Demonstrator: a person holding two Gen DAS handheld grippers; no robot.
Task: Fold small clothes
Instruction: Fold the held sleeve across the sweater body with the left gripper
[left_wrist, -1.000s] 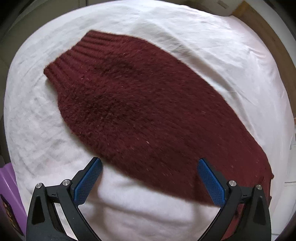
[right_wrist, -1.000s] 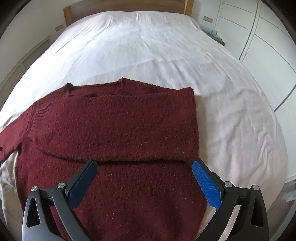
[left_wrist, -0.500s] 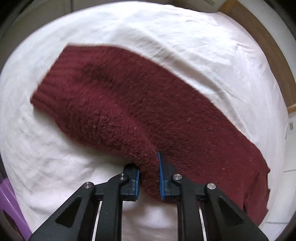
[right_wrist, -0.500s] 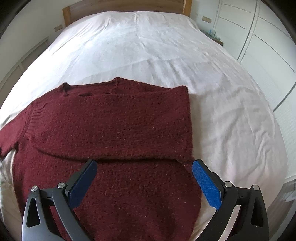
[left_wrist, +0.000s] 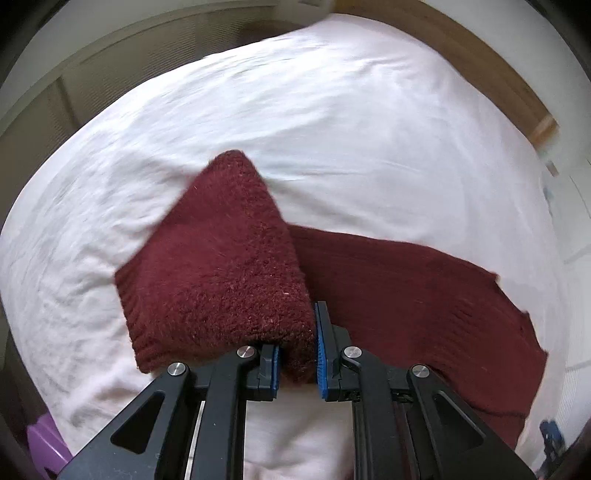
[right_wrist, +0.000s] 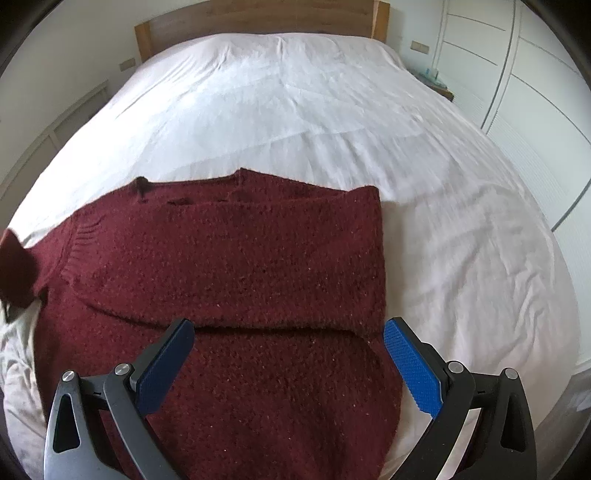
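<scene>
Dark red knit fills both views: the sweater (right_wrist: 236, 280) lies flat on the white bed (right_wrist: 295, 110), near the foot, with the neck toward the far headboard (right_wrist: 258, 18). Its right sleeve is already folded across the chest, so the right edge is straight. We think this is why the right side needs no more work.

Our left claw (left_wrist: 297, 354) is clamped on the left sleeve (left_wrist: 218, 266). The blue pads (left_wrist: 320, 354) press a thick bunch of wool between them, and the cuff end hangs down on the left of the claw, off the sheet. The claw holds the sleeve at the middle and not at the cuff; in our judgement this gives a shorter piece to carry over the body. In the right view a dark red lump at the far left edge seems to be this lifted sleeve, but it is too blurred to be sure.

Our right claw (right_wrist: 288, 365) hovers over the lower body of the sweater with its jaws wide apart and nothing between them. It probably waits there to hold the body down or to take the hem afterwards.

We judge the next step is to lay the left sleeve across the chest, on the first sleeve. The wool is soft and heavy, so the loose cuff may drag and wrinkle.
</scene>
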